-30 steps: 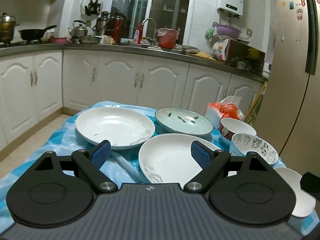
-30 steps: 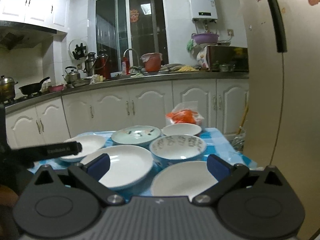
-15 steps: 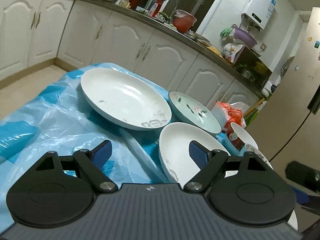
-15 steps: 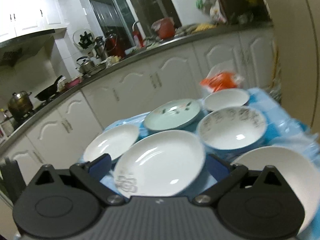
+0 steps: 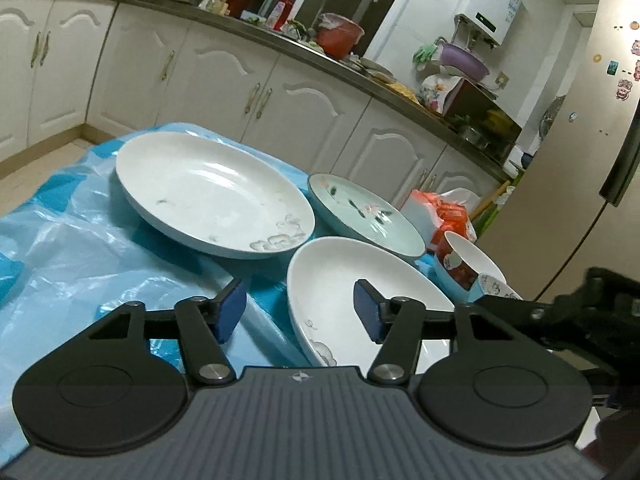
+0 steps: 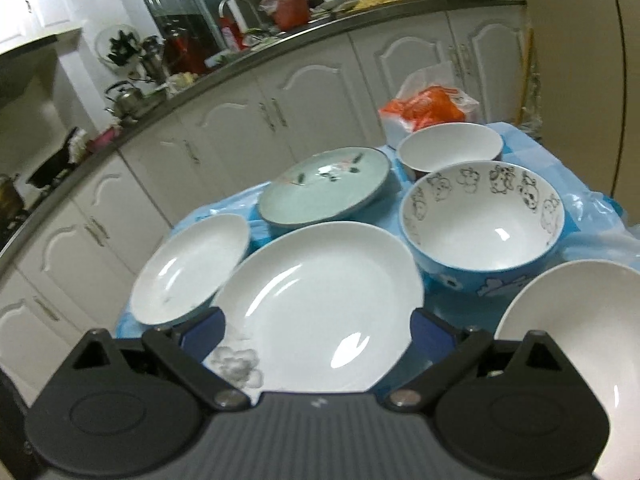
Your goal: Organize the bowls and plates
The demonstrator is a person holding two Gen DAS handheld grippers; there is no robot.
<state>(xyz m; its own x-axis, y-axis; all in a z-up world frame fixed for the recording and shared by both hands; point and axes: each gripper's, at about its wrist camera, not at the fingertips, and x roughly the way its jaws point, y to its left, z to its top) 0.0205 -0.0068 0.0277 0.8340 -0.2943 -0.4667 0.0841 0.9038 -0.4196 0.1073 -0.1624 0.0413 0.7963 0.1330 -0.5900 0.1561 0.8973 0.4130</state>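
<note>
Dishes lie on a table under blue plastic sheet (image 5: pixel 80 248). A large white plate (image 5: pixel 212 196) (image 6: pixel 192 268) lies at the left. A near white plate (image 5: pixel 352 292) (image 6: pixel 320 304) lies in the middle, a green plate (image 5: pixel 364 216) (image 6: pixel 324 188) behind it. A blue cartoon bowl (image 6: pixel 480 224), a small white bowl (image 6: pixel 450 152) (image 5: pixel 464 260) and another white dish (image 6: pixel 580 328) lie at the right. My left gripper (image 5: pixel 298 312) is open over the near plate's left rim. My right gripper (image 6: pixel 318 330) is open, its jaws on either side of the near plate.
A bag with orange contents (image 6: pixel 428 108) (image 5: pixel 444 212) stands at the table's far edge. White kitchen cabinets (image 5: pixel 224 76) and a cluttered counter run behind. A refrigerator (image 5: pixel 580 160) stands at the right.
Both grippers have moved lower and closer to the near white plate. The right gripper now appears at the right edge of the left wrist view.
</note>
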